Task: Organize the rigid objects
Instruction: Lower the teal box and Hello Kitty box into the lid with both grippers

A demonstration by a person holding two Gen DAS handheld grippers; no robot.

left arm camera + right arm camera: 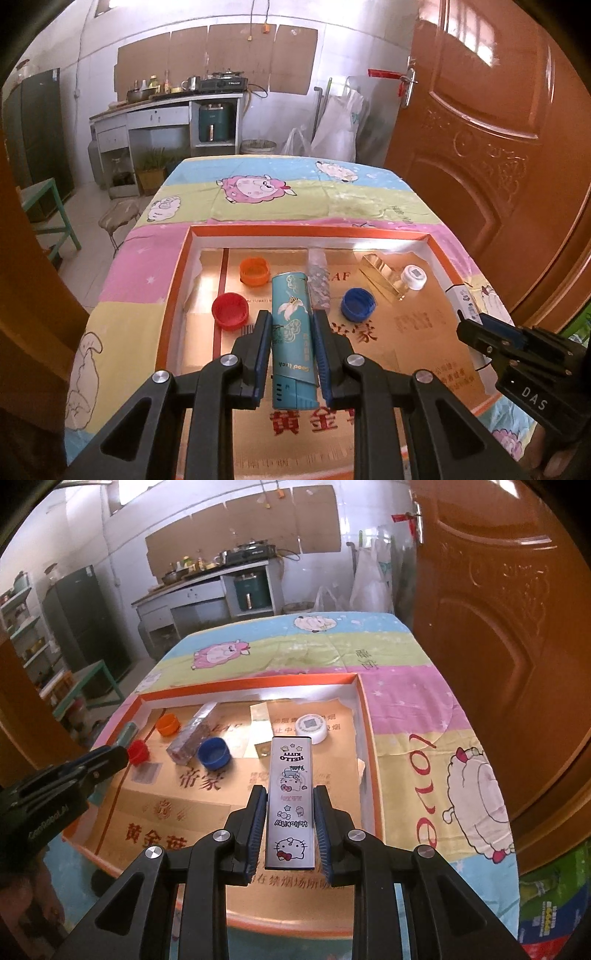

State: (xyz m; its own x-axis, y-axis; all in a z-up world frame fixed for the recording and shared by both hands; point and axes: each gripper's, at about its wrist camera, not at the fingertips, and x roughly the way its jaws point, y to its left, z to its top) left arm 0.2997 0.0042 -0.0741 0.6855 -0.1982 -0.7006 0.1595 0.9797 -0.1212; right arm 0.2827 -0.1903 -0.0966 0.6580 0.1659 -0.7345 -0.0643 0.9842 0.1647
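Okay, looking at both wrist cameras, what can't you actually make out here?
- Left wrist: the teal lighter has its sides covered by the left gripper, so pad contact is hidden.
- Right wrist: the Hello Kitty lighter hides whatever lies beneath it.
- Both views: the tray has its near rim cut off by gripper bodies.

You had a brown door [491, 122] on your right and a bed sheet [258, 192] with pink sheep under everything. Far back stood a stove [222, 84] on a counter [166, 107] (pots beside it) and a dark fridge [85, 616].
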